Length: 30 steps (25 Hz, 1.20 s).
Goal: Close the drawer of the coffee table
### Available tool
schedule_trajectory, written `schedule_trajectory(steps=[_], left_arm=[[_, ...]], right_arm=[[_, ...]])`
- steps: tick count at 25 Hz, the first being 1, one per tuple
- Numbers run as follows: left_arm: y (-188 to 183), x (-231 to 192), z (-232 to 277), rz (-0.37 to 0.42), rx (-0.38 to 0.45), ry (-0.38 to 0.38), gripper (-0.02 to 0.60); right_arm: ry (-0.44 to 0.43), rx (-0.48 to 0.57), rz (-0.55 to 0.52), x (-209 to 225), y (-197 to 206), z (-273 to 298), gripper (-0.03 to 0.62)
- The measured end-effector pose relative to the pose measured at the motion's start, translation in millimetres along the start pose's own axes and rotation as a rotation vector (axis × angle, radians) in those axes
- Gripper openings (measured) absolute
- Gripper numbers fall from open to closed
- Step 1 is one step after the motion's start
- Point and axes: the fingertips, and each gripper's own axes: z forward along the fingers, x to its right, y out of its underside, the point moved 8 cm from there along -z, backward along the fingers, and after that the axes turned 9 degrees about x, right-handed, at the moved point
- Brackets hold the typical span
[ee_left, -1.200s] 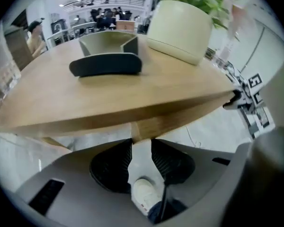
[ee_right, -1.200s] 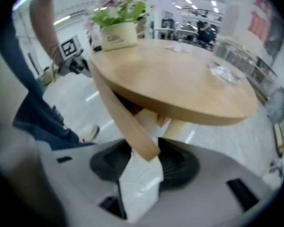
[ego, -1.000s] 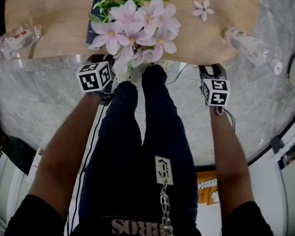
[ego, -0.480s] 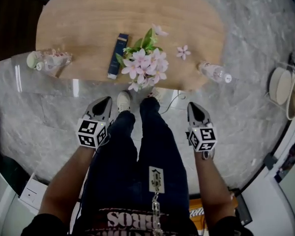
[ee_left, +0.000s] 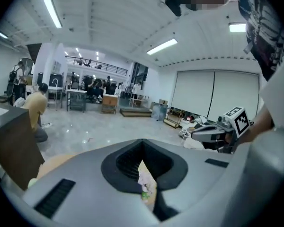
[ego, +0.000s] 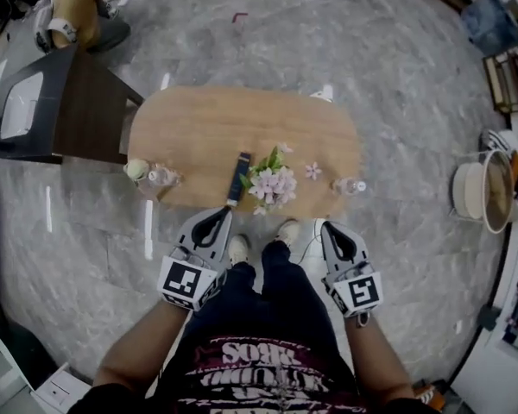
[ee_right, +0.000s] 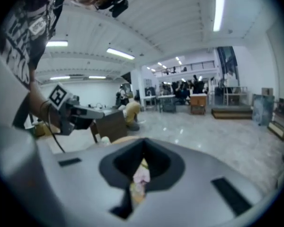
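The oval wooden coffee table [ego: 242, 128] lies far below me, seen from above; its drawer does not show from here. I stand at its near edge. My left gripper [ego: 214, 221] is held up in front of my left leg and is shut with nothing in it. My right gripper [ego: 331, 231] hovers beside my right leg, also shut and empty. In the left gripper view the jaws [ee_left: 143, 145] meet, and the pink flowers [ee_left: 146, 186] show through the slit. The right gripper view shows the same closed jaws [ee_right: 144, 148] over the flowers.
On the table are a bunch of pink flowers [ego: 272, 182], a dark blue box [ego: 238, 178], a loose blossom [ego: 312, 171] and a plastic bottle at each end [ego: 160, 178] [ego: 348, 186]. A dark cabinet [ego: 78, 119] stands at the left, a crouching person [ego: 78, 7] beyond it, and baskets [ego: 483, 188] at the right.
Both grippers have risen from the table's near edge to waist height. The view has risen with them, so the table now looks small and far below.
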Motion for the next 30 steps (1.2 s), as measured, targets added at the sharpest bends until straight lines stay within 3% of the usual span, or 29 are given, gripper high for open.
schedule_trajectory(steps=[6,11,16,22,30], left_arm=[[-56.6,14.5,-21.6,0.113,0.053,0.086,0.020],[-56.5,20.8,-22.4,0.060,0.043,0.130,0.020],[-47.1,26.2,-22.5,0.058,0.040,0.181,0.020],[-41.1,25.1,-13.0,0.063,-0.025,0.155,0.020],[-44.9,63.5,31.7,0.091,-0.064,0.136,0.021]], right_arm=[[0.004,0.103,-0.049,-35.7,-67.8,-10.7,0.034],[0.031,0.143,-0.084,-61.4,-87.8,-12.1,0.034],[0.056,0.132,-0.085,-80.6,-77.2,-22.6,0.034],[0.097,0.105,-0.005,-65.9,-65.9,-34.6,0.034],[0.084,0.118,-0.010,-8.9,-58.5,-53.4,0.034]])
